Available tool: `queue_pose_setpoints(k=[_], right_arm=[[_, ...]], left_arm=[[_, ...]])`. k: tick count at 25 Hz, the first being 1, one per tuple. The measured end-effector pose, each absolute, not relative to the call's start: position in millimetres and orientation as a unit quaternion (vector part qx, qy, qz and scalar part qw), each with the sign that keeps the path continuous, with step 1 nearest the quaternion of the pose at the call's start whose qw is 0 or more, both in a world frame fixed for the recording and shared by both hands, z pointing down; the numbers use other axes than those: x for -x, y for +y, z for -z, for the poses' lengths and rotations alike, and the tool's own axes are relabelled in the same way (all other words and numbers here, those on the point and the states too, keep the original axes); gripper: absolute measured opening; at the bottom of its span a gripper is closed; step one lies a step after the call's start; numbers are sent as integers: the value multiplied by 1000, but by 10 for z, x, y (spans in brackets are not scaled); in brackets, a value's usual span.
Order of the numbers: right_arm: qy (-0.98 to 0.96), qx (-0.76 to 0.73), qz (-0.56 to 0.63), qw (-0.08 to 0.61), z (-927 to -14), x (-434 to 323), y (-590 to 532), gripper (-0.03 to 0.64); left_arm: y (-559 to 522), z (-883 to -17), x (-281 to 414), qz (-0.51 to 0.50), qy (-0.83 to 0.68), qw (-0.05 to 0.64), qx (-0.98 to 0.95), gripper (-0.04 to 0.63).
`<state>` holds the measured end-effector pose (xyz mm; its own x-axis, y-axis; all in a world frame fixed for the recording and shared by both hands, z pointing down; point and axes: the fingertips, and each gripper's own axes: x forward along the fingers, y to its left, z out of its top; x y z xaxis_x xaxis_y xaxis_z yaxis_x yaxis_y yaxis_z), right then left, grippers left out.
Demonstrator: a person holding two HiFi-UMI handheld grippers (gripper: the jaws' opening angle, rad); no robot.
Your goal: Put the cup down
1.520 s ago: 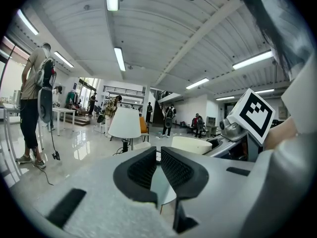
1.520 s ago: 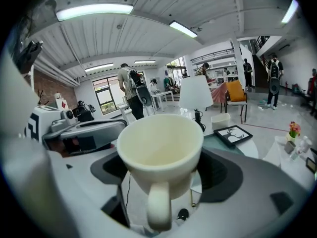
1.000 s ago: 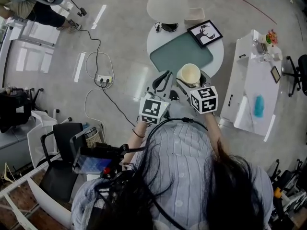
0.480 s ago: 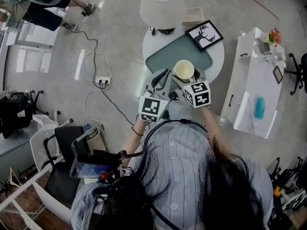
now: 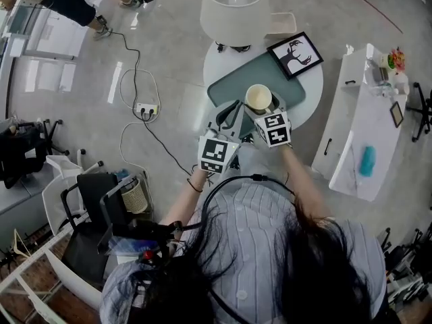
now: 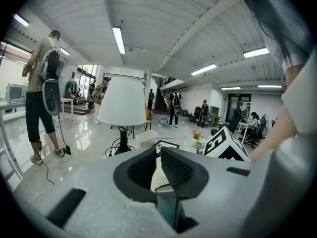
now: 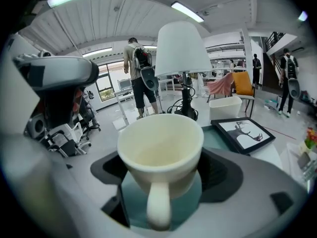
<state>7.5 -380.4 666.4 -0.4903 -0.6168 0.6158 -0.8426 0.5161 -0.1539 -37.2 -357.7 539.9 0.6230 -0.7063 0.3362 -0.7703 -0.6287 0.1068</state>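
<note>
The right hand-held gripper (image 5: 262, 108) is holding the cup (image 5: 258, 98): in the right gripper view its two jaws press on either side of the cream body, low down, with the handle pointing back toward the camera and the mouth facing up. The cup (image 7: 159, 143) stands upright in the grip, not tilted.

From the head view the cup sits over the green mat (image 5: 229, 83) on the round white counter (image 5: 309, 93), at the mat's near side. The lamp (image 5: 234, 9) stands at the far edge and the framed picture (image 5: 295, 54) lies to the right, both well apart from the cup. In the right gripper view green shows under the cup between the jaws, so the landing spot lies straight below. I cannot tell whether the base already touches the mat.

The left hand-held gripper (image 5: 229, 113) hangs just beside the cup on its left, jaws drawn together at the tips and gripping nothing.

The right hand alone carries the task. My judgement is that the move left is a short, straight lowering onto the mat with the cup kept upright, then a release sideways so that the jaws clear the body without dragging it.
</note>
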Motion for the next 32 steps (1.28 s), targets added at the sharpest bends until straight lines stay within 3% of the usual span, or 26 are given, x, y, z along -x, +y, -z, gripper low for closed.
queue_pose_setpoints(k=[32], right_arm=[[-808,-466,-224,280,-7106,-118,-4103,397]], left_arm=[[-3577,-5703,536,-159,-426,146,-879,31]])
